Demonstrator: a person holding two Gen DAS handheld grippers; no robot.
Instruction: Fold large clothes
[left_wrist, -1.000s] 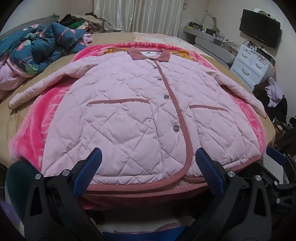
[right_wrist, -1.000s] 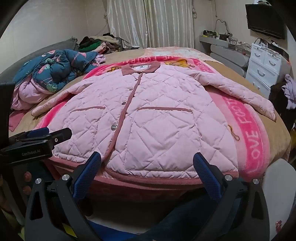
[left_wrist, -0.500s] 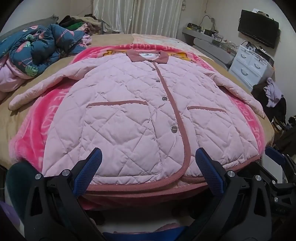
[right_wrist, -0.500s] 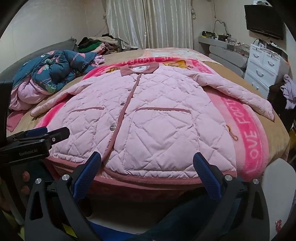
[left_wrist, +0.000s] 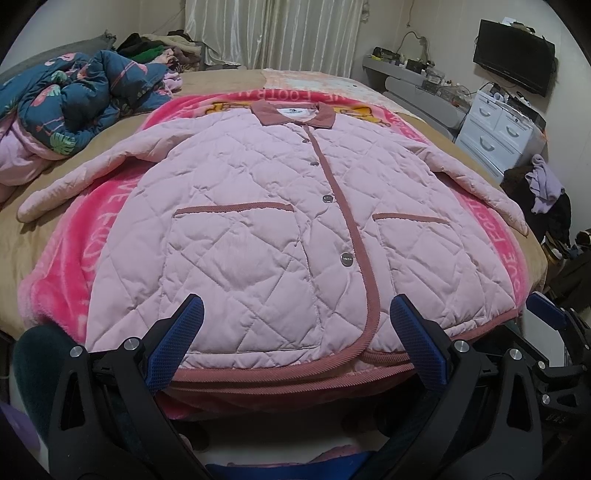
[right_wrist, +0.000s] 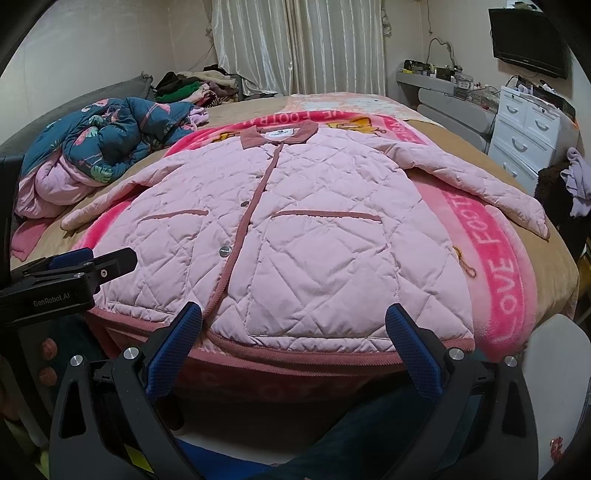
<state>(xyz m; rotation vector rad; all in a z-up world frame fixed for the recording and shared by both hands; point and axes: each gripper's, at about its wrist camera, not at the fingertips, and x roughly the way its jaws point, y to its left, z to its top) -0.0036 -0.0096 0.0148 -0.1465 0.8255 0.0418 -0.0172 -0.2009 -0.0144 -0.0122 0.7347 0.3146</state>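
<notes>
A bright pink blanket with white lettering covers the tan bed. Left of the blanket lies a crumpled blue flamingo-print quilt. Right of it stands a white drawer unit, a dark screen above, perhaps a television.

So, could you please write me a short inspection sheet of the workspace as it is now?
Surface: bed under a pink blanket.
Job's things: pink quilted jacket flat, buttoned, sleeves spread.
Clutter: blue floral duvet; clothes pile.
Grippers: left hand-held gripper and right hand-held gripper open, near the hem, holding nothing.
Cables: one on the wall.
Surroundings: curtains, white drawers, TV.
</notes>
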